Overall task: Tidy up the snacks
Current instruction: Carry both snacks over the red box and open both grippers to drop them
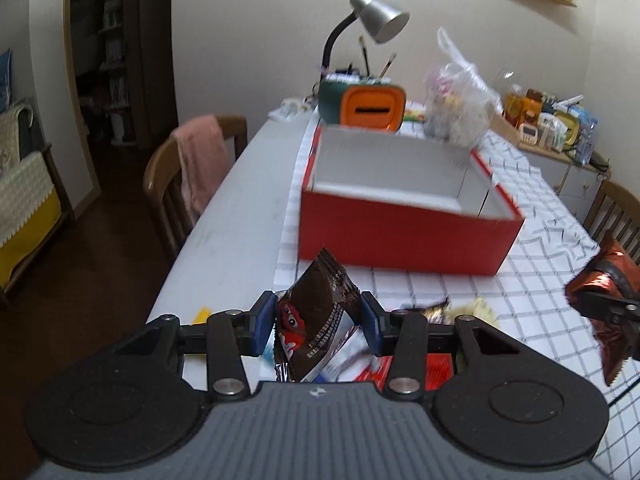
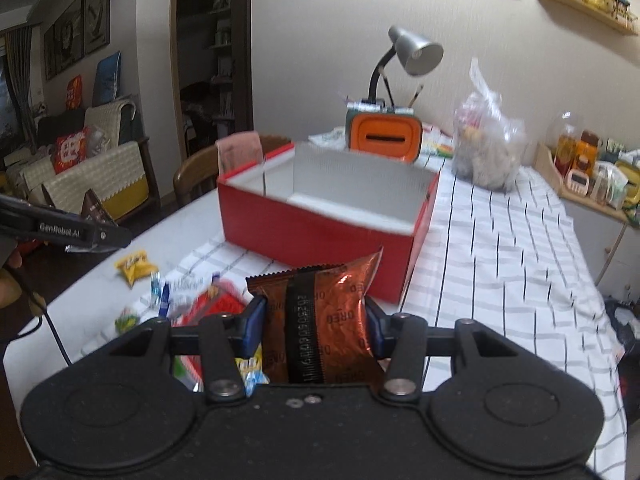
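My left gripper (image 1: 318,322) is shut on a brown M&M's packet (image 1: 316,320) and holds it above the table, in front of the red box (image 1: 400,236). My right gripper (image 2: 316,322) is shut on a copper Oreo packet (image 2: 320,320), also in front of the red box (image 2: 320,240), which is open and shows a white inside. The right gripper with its packet shows at the right edge of the left wrist view (image 1: 608,304). The left gripper shows at the left edge of the right wrist view (image 2: 80,234).
Several loose snack packets (image 2: 136,266) lie on the checked cloth (image 2: 500,264) near the table's front. Behind the box stand an orange-and-green container (image 2: 384,136), a desk lamp (image 2: 416,54) and a plastic bag of items (image 2: 486,148). A chair with a pink towel (image 1: 200,160) stands at the left.
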Motion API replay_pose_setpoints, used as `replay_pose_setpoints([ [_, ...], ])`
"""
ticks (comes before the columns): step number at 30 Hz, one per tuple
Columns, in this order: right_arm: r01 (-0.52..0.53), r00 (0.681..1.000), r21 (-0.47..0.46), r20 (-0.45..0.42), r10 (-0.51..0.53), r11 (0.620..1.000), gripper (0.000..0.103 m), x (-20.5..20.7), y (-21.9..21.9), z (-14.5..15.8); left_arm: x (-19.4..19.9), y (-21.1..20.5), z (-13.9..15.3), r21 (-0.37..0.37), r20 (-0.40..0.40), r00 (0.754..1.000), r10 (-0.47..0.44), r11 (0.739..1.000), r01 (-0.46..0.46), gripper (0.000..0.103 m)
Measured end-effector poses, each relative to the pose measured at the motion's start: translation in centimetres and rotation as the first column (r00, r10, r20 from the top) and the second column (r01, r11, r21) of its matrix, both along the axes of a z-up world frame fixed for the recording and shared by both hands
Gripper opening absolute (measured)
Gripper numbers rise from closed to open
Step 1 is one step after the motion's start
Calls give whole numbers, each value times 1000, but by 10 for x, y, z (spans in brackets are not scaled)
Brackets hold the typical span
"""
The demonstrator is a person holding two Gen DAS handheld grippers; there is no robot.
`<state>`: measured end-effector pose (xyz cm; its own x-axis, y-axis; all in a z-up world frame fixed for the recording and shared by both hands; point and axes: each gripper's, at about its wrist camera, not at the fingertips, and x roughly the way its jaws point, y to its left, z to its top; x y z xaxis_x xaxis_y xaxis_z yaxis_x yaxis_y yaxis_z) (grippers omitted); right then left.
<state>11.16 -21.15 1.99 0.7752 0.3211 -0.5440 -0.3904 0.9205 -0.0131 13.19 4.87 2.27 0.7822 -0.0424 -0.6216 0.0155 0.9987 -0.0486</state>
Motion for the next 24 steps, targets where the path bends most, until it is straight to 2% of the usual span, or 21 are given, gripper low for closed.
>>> replay_pose_setpoints([
  [5,34,999,-42,35,-33,999,48,27,11,14,24,-17,21,36,53,998,-20,999,18,45],
  [13,77,994,-55,78,-73,995,48,83,16,31,77,-41,41,89,113,993,-42,996,32,45],
  [18,97,992,-46,82,-93,994,48,120,15,33,115,-53,39,104,127,990,-57,994,44,45],
  [24,111,993,-40,46,-109,993,48,167,15,19,158,-63,23,115,107,992,-60,992,47,45],
])
